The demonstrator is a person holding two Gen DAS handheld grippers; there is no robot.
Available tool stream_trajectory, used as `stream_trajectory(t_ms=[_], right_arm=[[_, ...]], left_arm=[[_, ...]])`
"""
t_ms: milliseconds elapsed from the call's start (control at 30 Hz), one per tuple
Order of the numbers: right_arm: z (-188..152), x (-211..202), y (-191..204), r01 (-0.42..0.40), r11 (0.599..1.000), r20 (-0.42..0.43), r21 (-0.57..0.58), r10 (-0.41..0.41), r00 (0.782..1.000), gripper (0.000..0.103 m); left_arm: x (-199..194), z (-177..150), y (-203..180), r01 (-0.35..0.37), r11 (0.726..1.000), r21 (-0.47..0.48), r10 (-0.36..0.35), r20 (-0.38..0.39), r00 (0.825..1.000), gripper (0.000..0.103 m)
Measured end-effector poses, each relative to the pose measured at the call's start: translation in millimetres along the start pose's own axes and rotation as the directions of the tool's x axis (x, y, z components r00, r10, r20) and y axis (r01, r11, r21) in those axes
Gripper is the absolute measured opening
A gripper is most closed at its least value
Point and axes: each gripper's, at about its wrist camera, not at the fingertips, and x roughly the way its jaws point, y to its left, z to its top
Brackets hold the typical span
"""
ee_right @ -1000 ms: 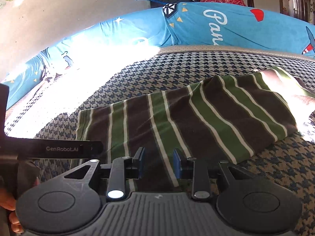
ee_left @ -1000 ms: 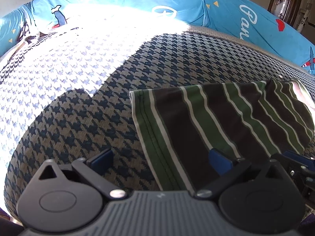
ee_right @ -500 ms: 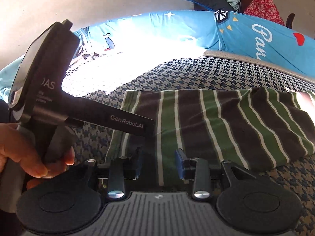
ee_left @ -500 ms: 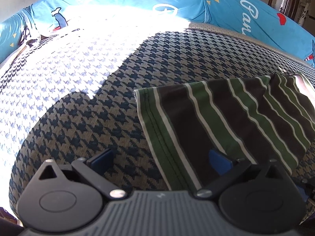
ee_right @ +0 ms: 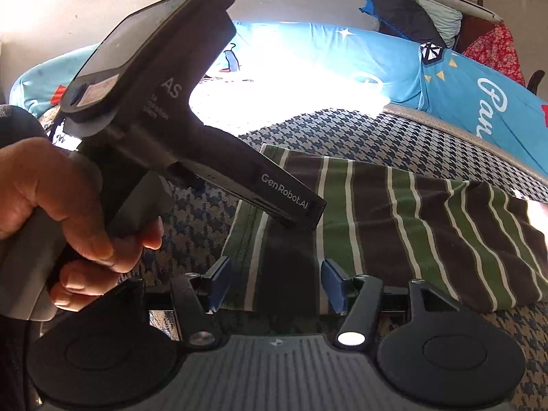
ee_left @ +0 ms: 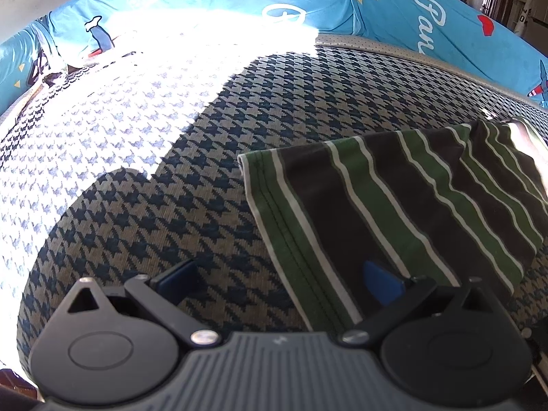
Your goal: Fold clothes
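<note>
Nearest, the left gripper [ee_left: 279, 279] stands wide open and holds nothing, straddling the hemmed end of the striped shirt [ee_left: 394, 205]; the right gripper [ee_right: 274, 282] is part open, also empty, its pads either side of the same near edge. The shirt lies on the houndstooth bed [ee_left: 171, 188] as a long narrow band, so the lengthwise folds look done and the crosswise fold still to make. Beyond, blue pillows [ee_left: 394, 3] line the bed's far edge.

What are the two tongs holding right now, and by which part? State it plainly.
Nothing. The left tongs and right tongs are both open over the hemmed end of the striped garment, with no cloth pinched between the pads.
</note>
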Motion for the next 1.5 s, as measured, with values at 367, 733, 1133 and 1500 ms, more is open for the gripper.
stream_trajectory(t_ms=[367, 733, 1133, 1500], right_arm=[[-3, 14, 19, 0.038, 0.995, -0.014, -0.091, -0.039, 0.999, 0.068], [-5, 25, 25, 0.08, 0.988, 0.007, -0.133, -0.08, 0.997, 0.072], [2, 31, 20, 0.174, 0.979, 0.042, -0.109, -0.171, 0.984, 0.032], [20, 22, -33, 0.092, 0.959, 0.032, 0.267, -0.105, 0.994, 0.011]], left_arm=[[-6, 3, 17, 0.029, 0.999, -0.037, -0.029, 0.004, 1.0, 0.103], [-10, 7, 43, 0.054, 0.994, -0.098, -0.053, 0.015, 0.999, 0.103], [-5, 17, 51, 0.201, 0.96, -0.197, -0.202, 0.017, 0.979, 0.103], [17, 34, 57, 0.374, 0.87, -0.32, -0.385, 0.032, 0.923, 0.103]])
